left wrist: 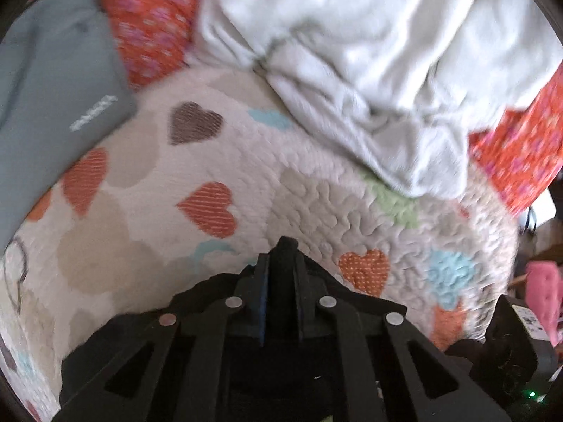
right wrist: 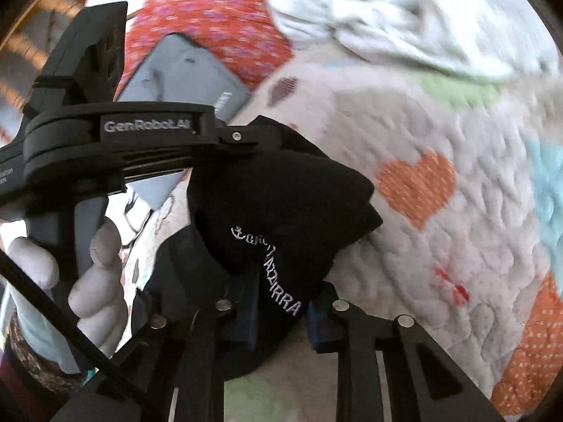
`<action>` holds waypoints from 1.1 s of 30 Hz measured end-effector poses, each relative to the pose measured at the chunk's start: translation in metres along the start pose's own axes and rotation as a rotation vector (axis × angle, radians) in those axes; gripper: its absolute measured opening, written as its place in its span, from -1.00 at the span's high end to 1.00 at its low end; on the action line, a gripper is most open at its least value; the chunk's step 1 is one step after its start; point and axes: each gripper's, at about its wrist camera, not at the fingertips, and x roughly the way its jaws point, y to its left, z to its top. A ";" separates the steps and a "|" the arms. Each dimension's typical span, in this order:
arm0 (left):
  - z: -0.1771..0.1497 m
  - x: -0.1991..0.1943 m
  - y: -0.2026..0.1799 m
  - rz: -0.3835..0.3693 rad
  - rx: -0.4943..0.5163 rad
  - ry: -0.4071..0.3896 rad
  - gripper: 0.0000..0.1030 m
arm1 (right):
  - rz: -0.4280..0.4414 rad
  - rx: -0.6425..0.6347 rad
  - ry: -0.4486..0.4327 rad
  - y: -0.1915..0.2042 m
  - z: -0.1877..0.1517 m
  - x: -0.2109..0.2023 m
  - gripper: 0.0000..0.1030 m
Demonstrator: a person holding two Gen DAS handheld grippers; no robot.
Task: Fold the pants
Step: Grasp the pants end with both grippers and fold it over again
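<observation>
The black pants (right wrist: 281, 204) with white embroidered lettering hang bunched above the heart-patterned quilt (right wrist: 440, 140). My right gripper (right wrist: 281, 316) is shut on a fold of them near the lettering. My left gripper (left wrist: 283, 246) is shut on black cloth of the same pants (left wrist: 197, 295); it shows from the side in the right wrist view (right wrist: 246, 137), pinching the top of the bunch. The two grippers are close together. A gloved hand (right wrist: 95, 274) holds the left gripper's handle.
A folded grey garment (left wrist: 52, 98) lies at the left on the quilt (left wrist: 211, 161). A crumpled white cloth (left wrist: 369, 52) lies at the back. A red patterned cover (left wrist: 155, 17) lies behind. A pink item (left wrist: 543, 288) is off the bed's right edge.
</observation>
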 end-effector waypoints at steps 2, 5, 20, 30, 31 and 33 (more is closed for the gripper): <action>-0.010 -0.030 0.021 -0.012 -0.054 -0.054 0.79 | 0.012 -0.068 -0.003 0.022 0.000 -0.005 0.58; -0.025 -0.066 0.052 -0.025 -0.139 -0.116 0.79 | 0.043 -0.159 0.021 0.060 -0.004 -0.005 0.58; -0.213 -0.142 0.230 -0.073 -0.699 -0.276 0.78 | 0.104 -0.657 0.314 0.229 -0.096 0.091 0.54; -0.304 -0.156 0.288 -0.145 -1.031 -0.380 0.76 | 0.207 -0.780 0.421 0.249 -0.137 0.076 -0.41; -0.307 -0.160 0.287 -0.145 -1.032 -0.389 0.76 | 0.230 -0.790 0.447 0.249 -0.137 0.071 -0.41; -0.309 -0.170 0.280 -0.121 -1.018 -0.399 0.75 | 0.275 -0.789 0.494 0.247 -0.139 0.060 -0.41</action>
